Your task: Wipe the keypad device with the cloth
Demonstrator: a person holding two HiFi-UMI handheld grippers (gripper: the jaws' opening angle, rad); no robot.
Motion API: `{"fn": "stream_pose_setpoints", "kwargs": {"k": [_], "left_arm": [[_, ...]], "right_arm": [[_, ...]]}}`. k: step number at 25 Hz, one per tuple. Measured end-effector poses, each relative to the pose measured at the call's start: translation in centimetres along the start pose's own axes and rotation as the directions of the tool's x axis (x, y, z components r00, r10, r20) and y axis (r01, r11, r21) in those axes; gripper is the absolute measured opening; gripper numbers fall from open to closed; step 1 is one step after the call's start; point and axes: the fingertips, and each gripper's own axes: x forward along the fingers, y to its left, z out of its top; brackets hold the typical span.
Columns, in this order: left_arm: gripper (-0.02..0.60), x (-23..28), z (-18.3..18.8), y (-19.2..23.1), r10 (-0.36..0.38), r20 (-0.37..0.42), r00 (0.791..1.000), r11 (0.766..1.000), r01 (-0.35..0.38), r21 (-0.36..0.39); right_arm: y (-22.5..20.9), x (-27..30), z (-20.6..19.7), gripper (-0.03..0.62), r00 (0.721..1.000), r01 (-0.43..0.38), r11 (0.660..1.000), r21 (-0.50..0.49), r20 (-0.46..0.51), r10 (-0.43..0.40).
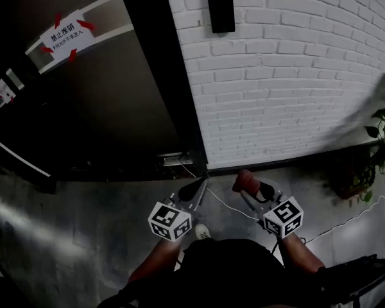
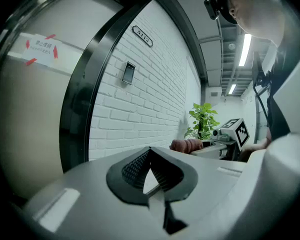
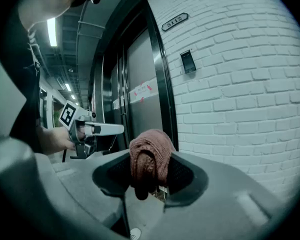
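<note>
At ten o'clock in the head view we see a paper notice [image 1: 65, 36] fixed with red tape to a dark door [image 1: 115, 108]. A black door frame [image 1: 170, 88] runs down on its right, and past it stands a white brick wall [image 1: 289, 95]. The keypad device [image 1: 221, 8] is mounted on that wall at twelve o'clock, high up near the frame and well apart from both grippers.

Low down, around six o'clock, we hold the two grippers side by side above a grey floor [image 1: 70, 236]. The left gripper [image 1: 199, 186] sits at nine o'clock of the right one, its tips pointing toward the foot of the frame. In the left gripper view its jaws meet at the tips with nothing held between them. The keypad device shows at eleven o'clock in that view, with a room-number plate [image 2: 142, 36] above it. A white cable [image 1: 228, 206] trails over the floor between the two grippers.

The right gripper [image 1: 251, 186] is clamped on the cloth [image 1: 245, 179], a reddish-brown bundle. In the right gripper view the cloth bulges out from between the two jaws, and the keypad device lies at one o'clock, clear of the cloth. At three o'clock in the head view a leafy plant [image 1: 384, 147] stands by the wall.
</note>
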Motion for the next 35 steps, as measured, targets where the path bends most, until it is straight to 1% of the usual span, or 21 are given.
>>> {"fn": "stream_pose_setpoints", "kwargs": {"k": [3,6,12,15,19,23,26,28,31,35], "left_arm": [[0.017,-0.1,1.1,2.6,-0.002,0.013,1.0,1.0,0.002,0.0],[0.017,0.0,1.9,4.9,-0.028,0.013,1.0,1.0,0.028,0.002],[0.017,0.6,2.3,8.7,-0.121,-0.007,0.993,0.992,0.121,0.03],[0.017,0.8,1.8,9.7,-0.152,-0.024,0.988,0.988,0.153,0.019],[0.017,1.1,1.9,9.8,-0.184,-0.021,0.983,0.983,0.184,0.002],[0.017,1.1,2.4,10.9,-0.162,-0.012,0.987,0.987,0.162,0.005],[0.017,1.4,2.3,11.1,-0.134,-0.011,0.991,0.991,0.134,-0.007],[0.017,1.9,2.1,11.2,-0.111,-0.01,0.994,0.994,0.111,-0.02],[0.017,2.8,2.2,11.1,-0.08,0.003,0.997,0.996,0.08,-0.036],[0.017,4.2,2.6,11.0,-0.045,0.019,0.999,0.998,0.046,-0.041]], "right_arm": [[0.0,2.5,2.1,0.147,1.0,0.005,1.0,-0.025,0.015,-0.005],[0.1,4.9,3.5,0.147,0.999,0.022,0.999,-0.03,0.024,-0.021],[-0.4,8.5,5.2,0.147,0.991,0.126,0.99,-0.056,0.048,-0.124],[-1.5,9.6,7.1,0.147,0.984,0.173,0.98,-0.094,0.062,-0.168],[-4.2,10.5,12.2,0.147,0.974,0.214,0.959,-0.186,0.113,-0.196],[-6.7,11.2,19.8,0.147,0.964,0.23,0.932,-0.281,0.196,-0.179],[-8.4,11.3,26.2,0.147,0.949,0.261,0.891,-0.371,0.27,-0.165],[-9.7,11.3,30.3,0.147,0.934,0.293,0.855,-0.428,0.318,-0.161],[-11.9,11.9,35.3,0.147,0.913,0.34,0.802,-0.491,0.376,-0.158],[-14.0,12.7,41.0,0.147,0.886,0.42,0.706,-0.57,0.424,-0.186]]}}
